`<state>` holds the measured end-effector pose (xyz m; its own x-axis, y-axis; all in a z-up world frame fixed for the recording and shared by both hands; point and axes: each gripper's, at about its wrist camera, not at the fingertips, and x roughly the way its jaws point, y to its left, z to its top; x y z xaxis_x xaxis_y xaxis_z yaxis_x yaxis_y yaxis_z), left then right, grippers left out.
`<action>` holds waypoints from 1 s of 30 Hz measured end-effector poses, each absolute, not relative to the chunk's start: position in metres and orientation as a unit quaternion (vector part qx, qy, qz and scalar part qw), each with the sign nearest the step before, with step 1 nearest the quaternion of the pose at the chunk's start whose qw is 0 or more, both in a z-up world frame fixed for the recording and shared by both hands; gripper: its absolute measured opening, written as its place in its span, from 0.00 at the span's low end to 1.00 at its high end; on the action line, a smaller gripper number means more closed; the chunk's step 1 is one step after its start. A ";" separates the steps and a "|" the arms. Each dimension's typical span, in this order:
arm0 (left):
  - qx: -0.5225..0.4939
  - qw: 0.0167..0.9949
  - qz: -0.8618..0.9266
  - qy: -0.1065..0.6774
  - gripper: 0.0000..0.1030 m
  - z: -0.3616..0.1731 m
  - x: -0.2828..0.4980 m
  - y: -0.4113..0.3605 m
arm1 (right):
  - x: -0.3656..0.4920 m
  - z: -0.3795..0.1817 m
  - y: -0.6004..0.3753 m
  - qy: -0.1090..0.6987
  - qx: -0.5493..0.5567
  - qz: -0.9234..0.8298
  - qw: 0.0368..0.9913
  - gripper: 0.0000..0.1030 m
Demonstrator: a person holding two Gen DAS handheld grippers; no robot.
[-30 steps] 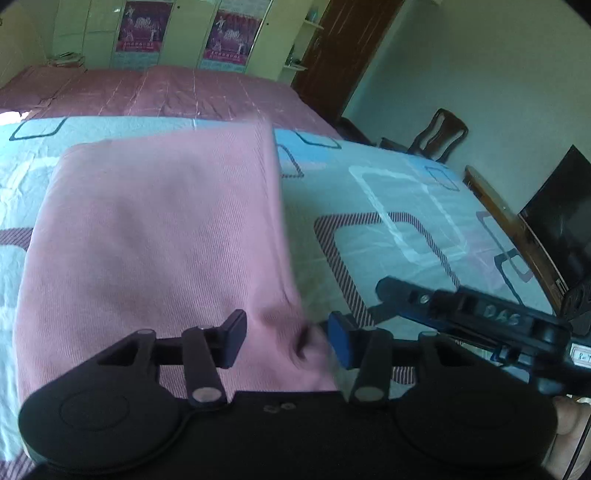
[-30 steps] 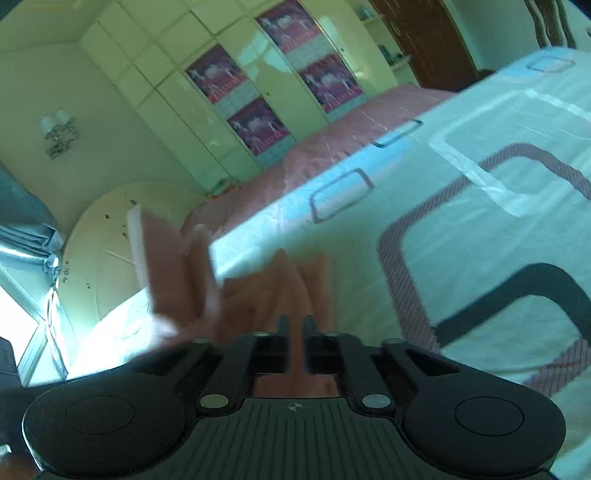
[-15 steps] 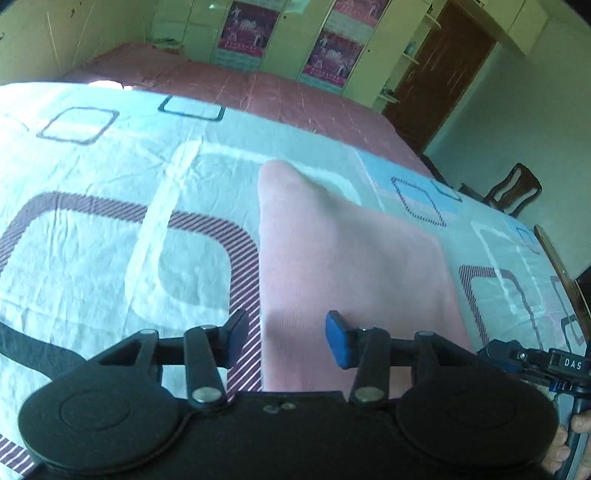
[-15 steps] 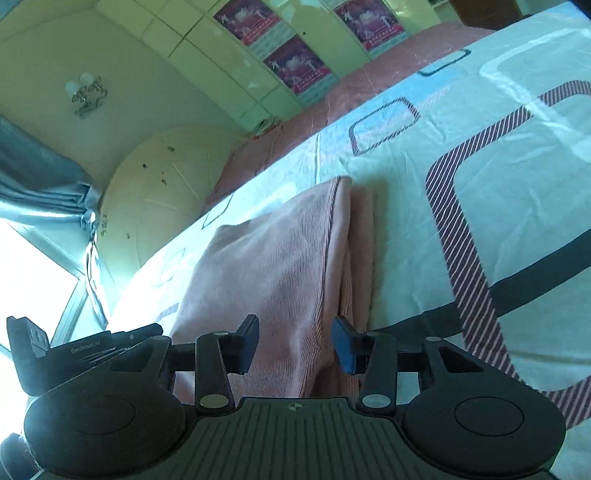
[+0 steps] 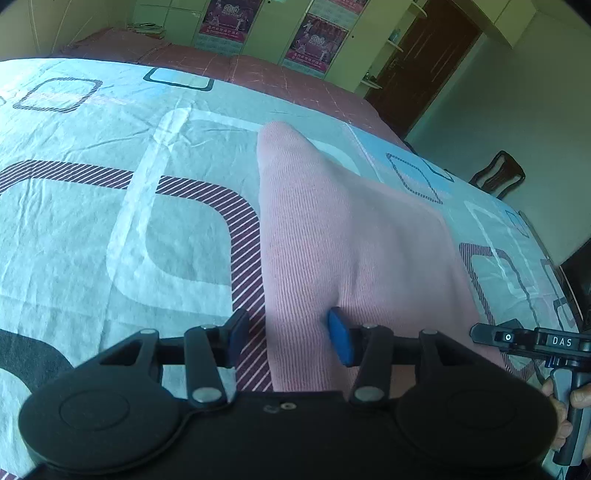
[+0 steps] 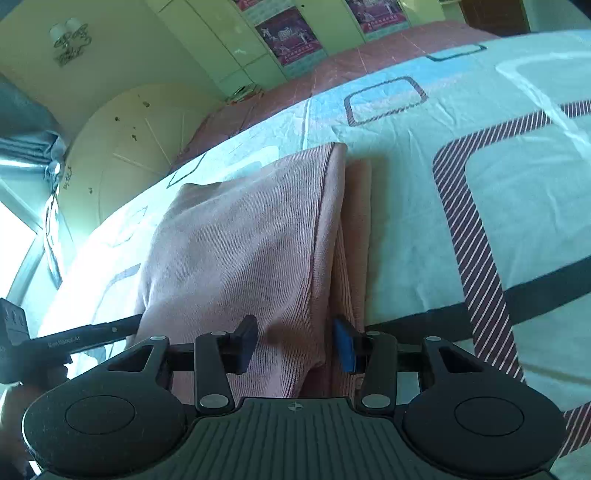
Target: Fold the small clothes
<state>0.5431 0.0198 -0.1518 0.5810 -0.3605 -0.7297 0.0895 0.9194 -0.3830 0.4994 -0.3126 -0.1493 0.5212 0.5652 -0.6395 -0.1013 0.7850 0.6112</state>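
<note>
A pink ribbed garment [image 5: 351, 236] lies folded on the patterned bed sheet [image 5: 110, 184]. In the right wrist view the garment [image 6: 240, 251] shows a folded top layer with a narrower layer sticking out along its right edge. My left gripper [image 5: 286, 338] is open and empty, low over the garment's near left edge. My right gripper [image 6: 295, 343] is open and empty, low over the garment's near end at the fold edge. The right gripper also shows at the lower right of the left wrist view [image 5: 532, 339].
The bed sheet [image 6: 480, 184] has square patterns, with a maroon cover [image 5: 258, 74] beyond it. Wardrobes with posters [image 5: 314, 33], a dark door [image 5: 424, 62] and a wooden chair [image 5: 496, 177] stand behind. A round headboard [image 6: 129, 147] and window are at left.
One second ago my right gripper was shut on the lifted pink cloth. It has let go and opened. The garment now lies folded flat, and both grippers rest open over its near edge.
</note>
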 end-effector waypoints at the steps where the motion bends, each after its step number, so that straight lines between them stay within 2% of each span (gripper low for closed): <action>1: -0.156 0.875 -0.130 0.440 0.47 -0.153 0.544 0.020 | 0.500 -0.151 -0.310 0.449 0.261 0.203 0.830 0.43; 2: -0.155 0.874 -0.131 0.441 0.48 -0.154 0.545 0.020 | 0.503 -0.148 -0.304 0.447 0.249 0.206 0.834 0.43; 3: -0.154 0.875 -0.132 0.440 0.47 -0.154 0.545 0.019 | 0.502 -0.147 -0.300 0.445 0.237 0.208 0.838 0.38; 4: -0.152 0.875 -0.134 0.440 0.47 -0.153 0.546 0.019 | 0.504 -0.147 -0.295 0.445 0.220 0.205 0.843 0.22; 5: -0.151 0.875 -0.136 0.439 0.45 -0.153 0.546 0.019 | 0.505 -0.148 -0.292 0.445 0.213 0.204 0.846 0.17; 6: -0.149 0.876 -0.139 0.437 0.44 -0.152 0.545 0.019 | 0.505 -0.148 -0.290 0.443 0.210 0.204 0.848 0.14; 8: -0.146 0.876 -0.148 0.436 0.34 -0.148 0.546 0.017 | 0.504 -0.143 -0.290 0.441 0.202 0.205 0.850 0.12; 10: -0.137 0.877 -0.150 0.435 0.32 -0.140 0.546 0.014 | 0.499 -0.133 -0.294 0.436 0.198 0.206 0.854 0.11; 12: -0.133 0.875 -0.164 0.436 0.31 -0.128 0.544 0.008 | 0.491 -0.120 -0.304 0.426 0.192 0.201 0.861 0.11; 16: -0.022 0.874 -0.161 0.458 0.35 -0.126 0.543 -0.027 | 0.496 -0.132 -0.317 0.456 0.194 0.200 0.845 0.11; 20: -0.025 0.870 -0.147 0.470 0.44 -0.136 0.548 -0.025 | 0.500 -0.144 -0.313 0.468 0.198 0.201 0.837 0.11; 21: -0.025 0.870 -0.145 0.471 0.48 -0.137 0.548 -0.023 | 0.500 -0.143 -0.313 0.468 0.199 0.201 0.837 0.11; 22: -0.024 0.870 -0.141 0.473 0.57 -0.137 0.548 -0.020 | 0.499 -0.143 -0.316 0.469 0.201 0.201 0.836 0.11; 23: -0.029 0.870 -0.142 0.472 0.56 -0.134 0.548 -0.017 | 0.498 -0.141 -0.318 0.466 0.202 0.201 0.838 0.11; 24: -0.041 0.875 -0.148 0.460 0.54 -0.127 0.546 -0.012 | 0.496 -0.134 -0.321 0.456 0.204 0.196 0.844 0.13; 25: -0.050 0.884 -0.152 0.438 0.54 -0.117 0.544 -0.007 | 0.493 -0.125 -0.326 0.434 0.203 0.182 0.859 0.22; 27: -0.057 0.901 -0.169 0.396 0.54 -0.101 0.548 -0.003 | 0.492 -0.106 -0.332 0.388 0.193 0.168 0.886 0.32; 30: -0.035 0.904 -0.202 0.374 0.52 -0.094 0.577 -0.018 | 0.519 -0.096 -0.322 0.380 0.167 0.167 0.894 0.32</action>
